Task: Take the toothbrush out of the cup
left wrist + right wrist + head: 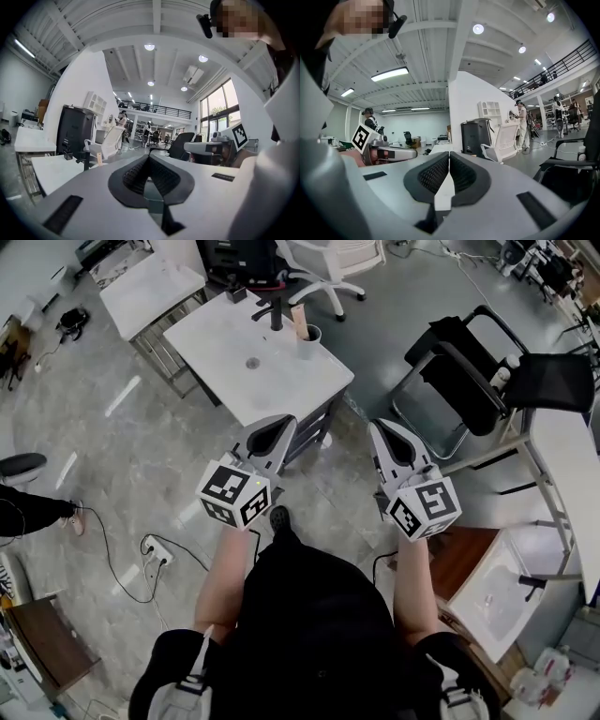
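left gripper (279,426) closed, empty | right gripper (382,428) closed, empty | cup (309,337) on table (225,329), black post (277,313) beside

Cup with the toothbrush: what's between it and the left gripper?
Only bare white tabletop lies between the cup and the left gripper, seen in the head view.

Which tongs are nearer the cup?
Left. The left tongs sit over the table's near edge, short of the cup; the right tongs hang past its corner, farther off.
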Tool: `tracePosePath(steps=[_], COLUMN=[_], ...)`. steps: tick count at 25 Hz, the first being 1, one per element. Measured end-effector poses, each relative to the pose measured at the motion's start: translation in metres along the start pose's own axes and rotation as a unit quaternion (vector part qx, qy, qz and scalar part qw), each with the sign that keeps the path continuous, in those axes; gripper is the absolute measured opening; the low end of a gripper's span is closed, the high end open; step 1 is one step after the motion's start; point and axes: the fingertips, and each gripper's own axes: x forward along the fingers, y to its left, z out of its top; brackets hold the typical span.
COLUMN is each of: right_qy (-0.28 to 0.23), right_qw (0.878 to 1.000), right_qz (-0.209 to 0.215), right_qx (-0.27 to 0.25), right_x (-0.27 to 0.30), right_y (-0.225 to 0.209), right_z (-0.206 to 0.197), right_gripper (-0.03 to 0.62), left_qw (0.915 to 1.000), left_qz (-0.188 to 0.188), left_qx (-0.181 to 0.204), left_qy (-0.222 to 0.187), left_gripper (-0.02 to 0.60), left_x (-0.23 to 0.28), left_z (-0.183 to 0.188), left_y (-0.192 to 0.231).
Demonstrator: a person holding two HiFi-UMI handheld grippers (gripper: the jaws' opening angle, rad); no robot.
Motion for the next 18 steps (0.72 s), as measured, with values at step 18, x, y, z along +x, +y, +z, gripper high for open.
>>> tracePosePath(steps=[18], right_qy=[0.042], right_qw=[0.998], right_qz=[-0.033], right_qx=[0.031], right_x=[0.087], right_y=[0.021], right_z=[-0.032], right_gripper=[0.032], left_qw=[0.9989], left_qz=[-0.029], left_qx=[-0.029], left_qy=[0.021], left_gripper=[0.015], left_x=[0.007], left_z=[-0.023], left_y=[0.086])
